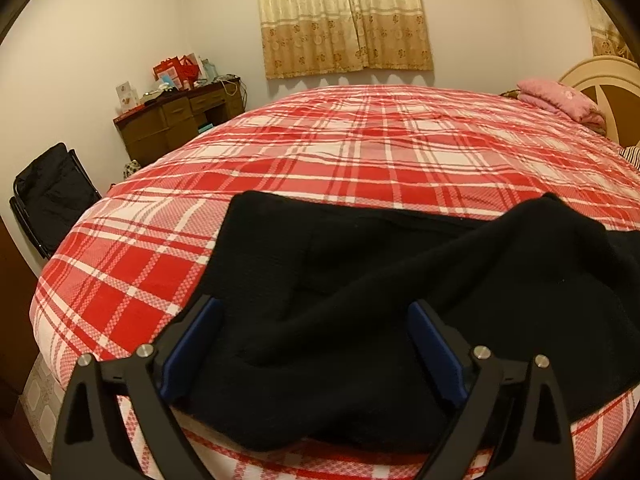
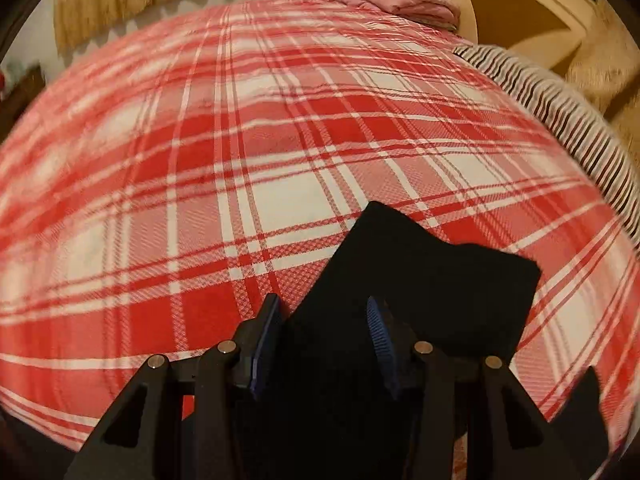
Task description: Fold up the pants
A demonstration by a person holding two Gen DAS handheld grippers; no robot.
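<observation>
On the near edge of the bed's red-and-white plaid cotton cover (image 1: 360,148) lies the one pair of soft black knit pants (image 1: 360,280), bunched and part-folded. My left claw (image 1: 316,320) stands wide and released, cloth lying between its blue pads (image 1: 192,352) but not pinched. My right claw (image 2: 324,320) sits half-closed over a black flap; whether its pads press the fabric I cannot tell. I judge a fold is midway. Next I need a firm pinch on an edge and a smooth carry across. I count two claws, one pink folded quilt (image 1: 560,100).
</observation>
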